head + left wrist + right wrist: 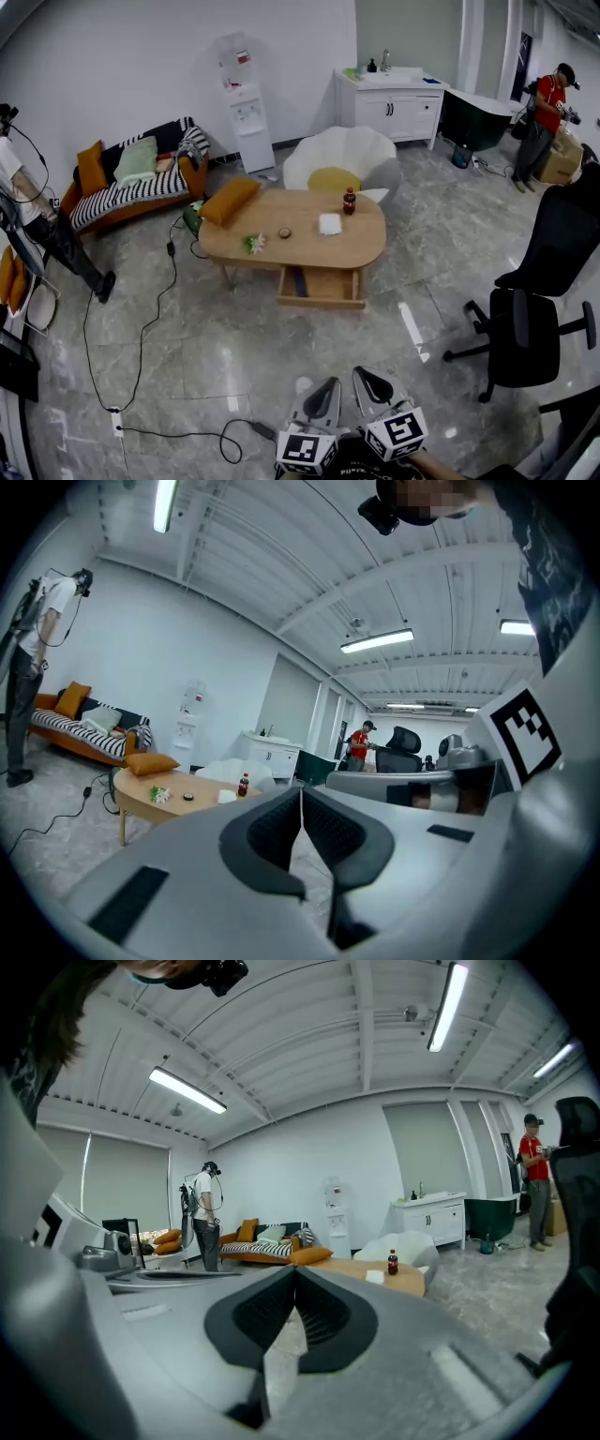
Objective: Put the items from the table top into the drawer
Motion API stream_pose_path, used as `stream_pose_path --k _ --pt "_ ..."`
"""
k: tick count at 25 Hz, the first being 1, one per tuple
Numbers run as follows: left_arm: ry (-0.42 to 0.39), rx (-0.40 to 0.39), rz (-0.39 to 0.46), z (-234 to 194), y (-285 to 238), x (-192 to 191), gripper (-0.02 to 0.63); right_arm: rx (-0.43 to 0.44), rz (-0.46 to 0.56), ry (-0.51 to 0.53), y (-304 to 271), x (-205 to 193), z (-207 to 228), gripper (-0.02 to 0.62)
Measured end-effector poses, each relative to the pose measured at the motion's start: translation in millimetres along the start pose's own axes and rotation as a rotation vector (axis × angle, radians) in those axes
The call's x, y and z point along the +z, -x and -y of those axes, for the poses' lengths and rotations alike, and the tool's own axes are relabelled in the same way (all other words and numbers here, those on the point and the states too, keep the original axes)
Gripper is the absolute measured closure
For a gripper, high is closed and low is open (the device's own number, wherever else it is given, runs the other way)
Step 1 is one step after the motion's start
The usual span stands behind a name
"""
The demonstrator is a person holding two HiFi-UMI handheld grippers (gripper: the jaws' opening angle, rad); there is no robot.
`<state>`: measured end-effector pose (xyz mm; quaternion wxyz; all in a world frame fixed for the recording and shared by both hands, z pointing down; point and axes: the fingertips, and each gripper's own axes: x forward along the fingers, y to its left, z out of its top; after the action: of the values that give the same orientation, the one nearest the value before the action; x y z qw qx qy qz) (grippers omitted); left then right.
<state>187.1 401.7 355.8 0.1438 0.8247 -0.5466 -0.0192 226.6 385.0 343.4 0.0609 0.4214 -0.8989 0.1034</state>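
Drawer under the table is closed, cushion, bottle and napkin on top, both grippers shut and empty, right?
No: the drawer is pulled open, as the head view shows. The cushion, bottle and napkin are on the table; left gripper and right gripper are shut and empty.

Upright cola bottle (349, 201), white tissue (330, 224), dark disc (284, 232) and flower sprig (254, 244) mid-tabletop (309, 247); open drawer (322, 286) under its front edge.

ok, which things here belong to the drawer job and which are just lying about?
Job: table, open drawer, bottle, white napkin, small round disc, flower sprig, orange cushion.
Lying about: sofa, water dispenser, white cabinet, white armchair, office chair.
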Motion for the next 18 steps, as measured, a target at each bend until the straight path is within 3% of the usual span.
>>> stream_pose_path --k 18 --pt "0.012 -0.023 -0.039 -55.0 -71.7 11.7 0.592 0.036 -0.059 -0.023 -87.1 6.2 28.2 0.591"
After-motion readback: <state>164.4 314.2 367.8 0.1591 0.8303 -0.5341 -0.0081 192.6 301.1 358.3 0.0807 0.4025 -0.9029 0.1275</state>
